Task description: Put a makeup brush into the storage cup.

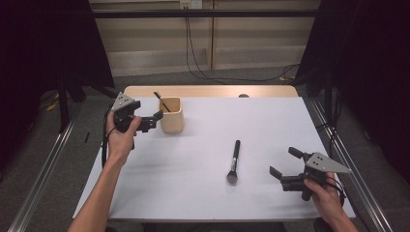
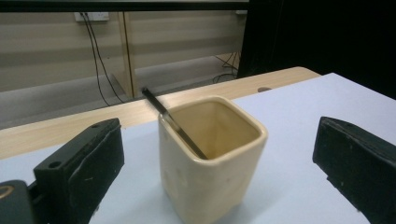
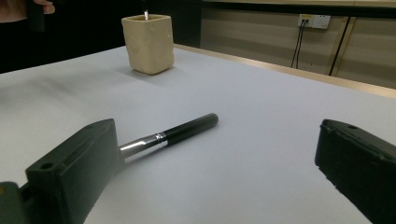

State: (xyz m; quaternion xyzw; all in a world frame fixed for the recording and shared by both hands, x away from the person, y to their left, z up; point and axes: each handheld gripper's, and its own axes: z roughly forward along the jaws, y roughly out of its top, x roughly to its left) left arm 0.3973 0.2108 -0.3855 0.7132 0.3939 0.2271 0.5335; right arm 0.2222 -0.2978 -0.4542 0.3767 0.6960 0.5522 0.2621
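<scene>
Left gripper (image 1: 153,119) gaping beside cup (image 1: 171,115) near table's (image 1: 270,125) far-left corner, thin brush (image 1: 161,101) inside. Right gripper (image 1: 284,164) gaping, empty. Big brush (image 1: 234,161) mid-table. We risk rolling it if one jaw nudges handle.

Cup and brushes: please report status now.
Left gripper open beside cup, thin brush inside. Right gripper open, empty. Big brush on table, path clear.

No text, label, brand, number or sign can be read anywhere; nothing legible is seen on the cup (image 2: 210,158) or the brush (image 3: 180,133).
</scene>
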